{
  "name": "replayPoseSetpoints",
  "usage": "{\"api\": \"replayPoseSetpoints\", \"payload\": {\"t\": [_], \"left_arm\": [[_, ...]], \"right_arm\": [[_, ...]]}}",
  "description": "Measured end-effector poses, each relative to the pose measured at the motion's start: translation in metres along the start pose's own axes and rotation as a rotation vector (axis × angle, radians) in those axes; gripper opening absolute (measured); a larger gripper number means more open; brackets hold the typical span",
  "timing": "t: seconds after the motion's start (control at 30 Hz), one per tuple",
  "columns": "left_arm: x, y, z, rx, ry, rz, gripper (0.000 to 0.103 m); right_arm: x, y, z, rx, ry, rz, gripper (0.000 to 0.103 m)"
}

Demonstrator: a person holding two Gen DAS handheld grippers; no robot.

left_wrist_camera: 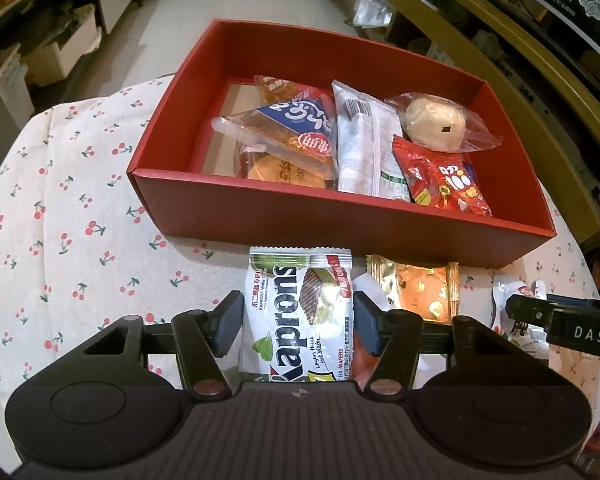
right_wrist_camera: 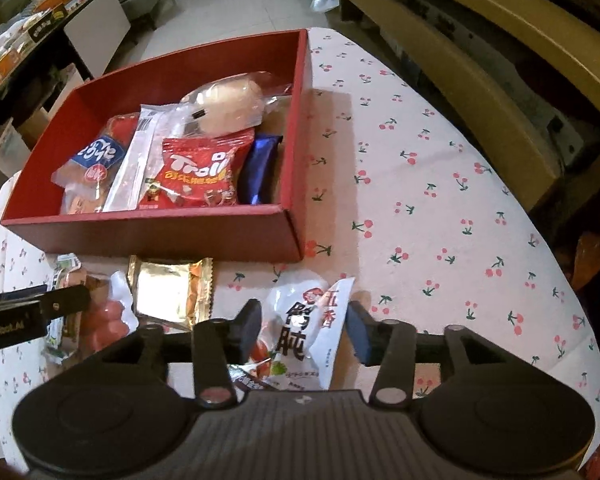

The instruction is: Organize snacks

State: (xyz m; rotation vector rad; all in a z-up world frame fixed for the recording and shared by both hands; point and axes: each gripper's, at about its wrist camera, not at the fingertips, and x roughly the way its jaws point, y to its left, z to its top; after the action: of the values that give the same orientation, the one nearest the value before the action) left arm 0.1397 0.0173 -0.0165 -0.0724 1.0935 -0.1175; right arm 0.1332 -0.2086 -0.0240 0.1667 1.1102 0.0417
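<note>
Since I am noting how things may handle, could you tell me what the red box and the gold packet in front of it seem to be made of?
The red box looks like matte paperboard: flat walls, crisp folded corners, no shine. The gold packet looks like metallised foil or foil-look plastic film: mirror-bright glare, crinkles and serrated crimped end seals. Which of the two cannot be told.

I counted one red box (left_wrist_camera: pixel 228 208), six packets inside it and five loose on the cloth (right_wrist_camera: pixel 440 184)

"Kaprons" on wafer pkt (left_wrist_camera: pixel 300 312), "Trolli" on red bag (right_wrist_camera: pixel 196 172)
</note>
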Motion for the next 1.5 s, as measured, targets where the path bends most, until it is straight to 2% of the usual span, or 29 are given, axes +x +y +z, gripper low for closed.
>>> {"api": "replayPoseSetpoints", "payload": {"t": [0.07, 0.23, 0.3, 0.37, 0.57, 1.0, 1.5], "left_arm": [[0.001, 0.000, 0.000, 0.002, 0.003, 0.002, 0.065], [0.004, -0.001, -0.001, 0.011, 0.009, 0.016, 0.065], [0.006, -0.002, -0.002, 0.017, 0.013, 0.022, 0.065], [0.008, -0.003, -0.003, 0.024, 0.014, 0.028, 0.066], [0.006, -0.004, -0.003, 0.037, 0.011, 0.029, 0.065], [-0.018, 0.001, 0.001, 0.022, -0.050, 0.006, 0.065], [-0.036, -0.006, 0.010, 0.031, -0.104, -0.038, 0.065]], "right_arm": [[0.002, 0.004, 0.000, 0.008, 0.005, -0.003, 0.076], [0.020, 0.010, -0.003, 0.005, 0.033, -0.072, 0.079], [0.020, 0.014, -0.006, -0.031, 0.007, -0.101, 0.078], [0.019, 0.016, -0.007, -0.054, -0.002, -0.092, 0.068], [0.015, 0.020, -0.011, -0.122, -0.006, -0.082, 0.066], [-0.024, 0.022, -0.012, -0.098, -0.100, 0.019, 0.065], [-0.038, 0.029, -0.003, -0.098, -0.151, 0.077, 0.065]]}}
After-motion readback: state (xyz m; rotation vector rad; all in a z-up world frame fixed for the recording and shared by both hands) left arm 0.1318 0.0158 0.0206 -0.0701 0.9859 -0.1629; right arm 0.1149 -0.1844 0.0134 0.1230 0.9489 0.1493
